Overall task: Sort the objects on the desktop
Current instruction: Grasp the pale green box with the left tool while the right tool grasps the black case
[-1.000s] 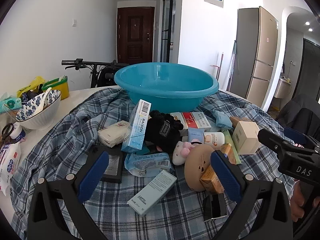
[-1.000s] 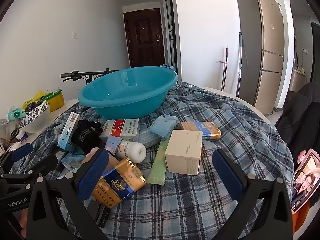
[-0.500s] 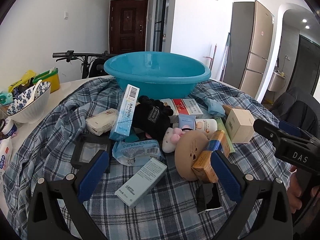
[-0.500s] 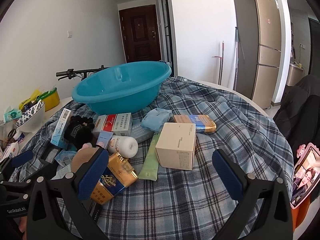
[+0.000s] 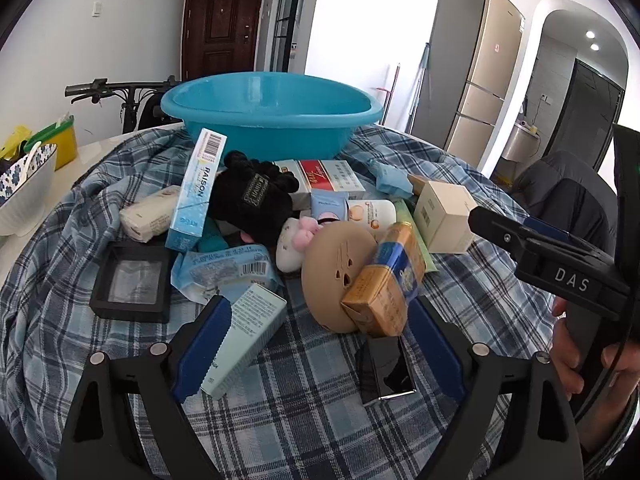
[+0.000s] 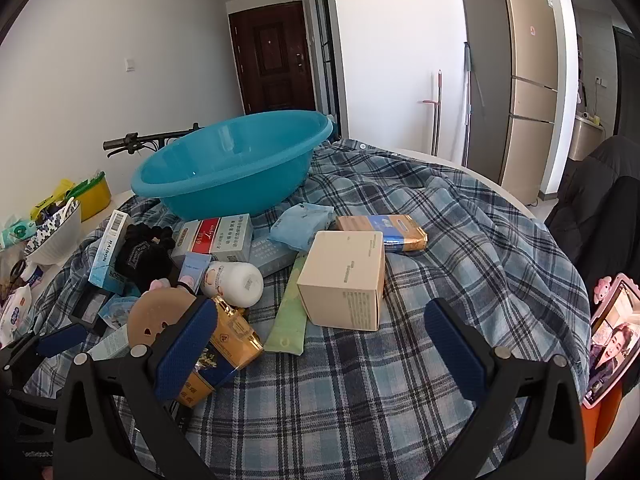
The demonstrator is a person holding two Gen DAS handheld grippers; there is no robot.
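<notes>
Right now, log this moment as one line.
left tongs: open, empty | right tongs: open, empty | teal basin: empty | clutter: on plaid cloth | sorting: not begun

Clutter of small desktop items heaped on a blue plaid cloth in front of my jaws, with a teal basin behind.

The teal basin [image 5: 272,114] sits upright at the far side. Against its front leans a tall light-blue RAISON box [image 5: 196,192], beside a black plush toy [image 5: 252,196] and a red-and-white carton [image 5: 324,176]. Nearer me lie a tan round disc with a face [image 5: 332,272], a gold-and-blue pack [image 5: 388,280] propped on it, a pale green box [image 5: 244,332], a black square frame [image 5: 132,280], and a cream cube box [image 6: 344,276] resting on a green tube [image 6: 290,312].
</notes>
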